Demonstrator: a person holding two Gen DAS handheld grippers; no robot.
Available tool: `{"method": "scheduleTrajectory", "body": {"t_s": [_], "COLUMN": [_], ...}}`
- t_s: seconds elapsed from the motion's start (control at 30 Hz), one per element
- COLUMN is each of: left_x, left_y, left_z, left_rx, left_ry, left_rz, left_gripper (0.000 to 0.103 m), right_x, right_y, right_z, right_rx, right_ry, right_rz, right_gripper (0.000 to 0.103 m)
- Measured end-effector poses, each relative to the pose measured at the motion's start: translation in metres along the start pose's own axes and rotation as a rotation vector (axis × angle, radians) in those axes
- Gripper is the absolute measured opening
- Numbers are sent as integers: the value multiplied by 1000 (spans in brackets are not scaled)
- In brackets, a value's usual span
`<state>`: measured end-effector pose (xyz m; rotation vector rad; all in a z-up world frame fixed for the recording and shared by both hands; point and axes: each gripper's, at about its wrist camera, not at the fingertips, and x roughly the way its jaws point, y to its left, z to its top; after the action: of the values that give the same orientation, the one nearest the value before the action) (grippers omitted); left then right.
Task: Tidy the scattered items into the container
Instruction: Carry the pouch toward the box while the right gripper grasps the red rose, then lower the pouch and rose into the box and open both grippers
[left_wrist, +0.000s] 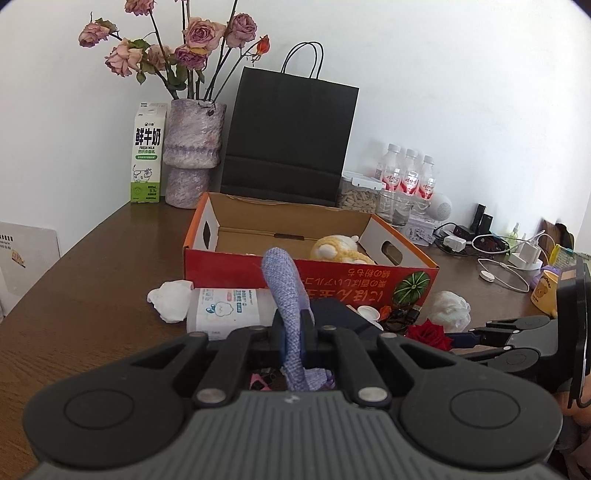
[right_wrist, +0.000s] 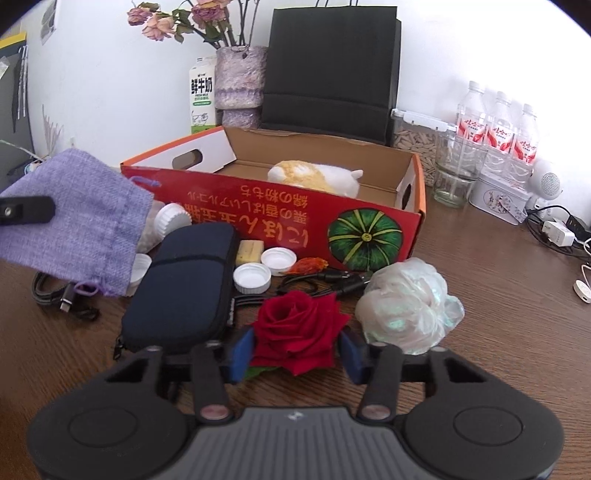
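My left gripper (left_wrist: 291, 325) is shut on a purple woven pouch (left_wrist: 284, 280), held up just in front of the red cardboard box (left_wrist: 236, 266). A yellow-and-white plush toy (right_wrist: 314, 177) lies inside the box (right_wrist: 258, 206). My right gripper (right_wrist: 295, 350) is low over the table, and its blue pads touch both sides of a red rose (right_wrist: 299, 325). Around the rose lie a dark blue zip case (right_wrist: 184, 280), white bottle caps (right_wrist: 252, 277), a black cable (right_wrist: 332, 280) and a crumpled clear plastic bag (right_wrist: 406, 306). A white bottle (left_wrist: 229, 306) and a crumpled tissue (left_wrist: 170, 299) lie before the box.
Behind the box stand a black paper bag (left_wrist: 291, 140), a purple vase of dried roses (left_wrist: 192, 147) and a milk carton (left_wrist: 147, 155). Water bottles (right_wrist: 495, 129), a glass (right_wrist: 454, 177), a tin and chargers with cables (left_wrist: 498, 254) crowd the back right.
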<state>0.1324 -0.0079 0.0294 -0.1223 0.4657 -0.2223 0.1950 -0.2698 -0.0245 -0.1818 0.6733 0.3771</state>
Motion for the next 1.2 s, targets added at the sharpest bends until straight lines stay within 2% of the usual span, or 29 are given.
{"method": "scheduleTrajectory", "body": {"t_s": [0.1,0.33,0.53,0.77,1.0,1.2], "left_x": [3,5,1,2,19,52], "left_y": [0,-3,-10,-20,-26,-22], "left_z": [1,7,27,62,93,110], "left_rx": [4,6,16,27,26,-3], "left_ry": [1,-10,-74,-160,-217,-217], "left_rz": [-3,-14,-32,-56,-75,-83], "left_gripper": [7,7,7,7,7,7], "right_x": [-3,-18,-34,-50,-43,-16], "right_y": [5,10,11,14,8,-3], "right_z": [-2,5,24,63,101,123], "right_rx": [-18,-9,6,-21,-3,24], "right_ry": [-16,-76,-149,-261,-332,-332], "right_rz": [-6,-30,-44,-52,-66,-71], "right_gripper": [39,38,38,38,38,38]}}
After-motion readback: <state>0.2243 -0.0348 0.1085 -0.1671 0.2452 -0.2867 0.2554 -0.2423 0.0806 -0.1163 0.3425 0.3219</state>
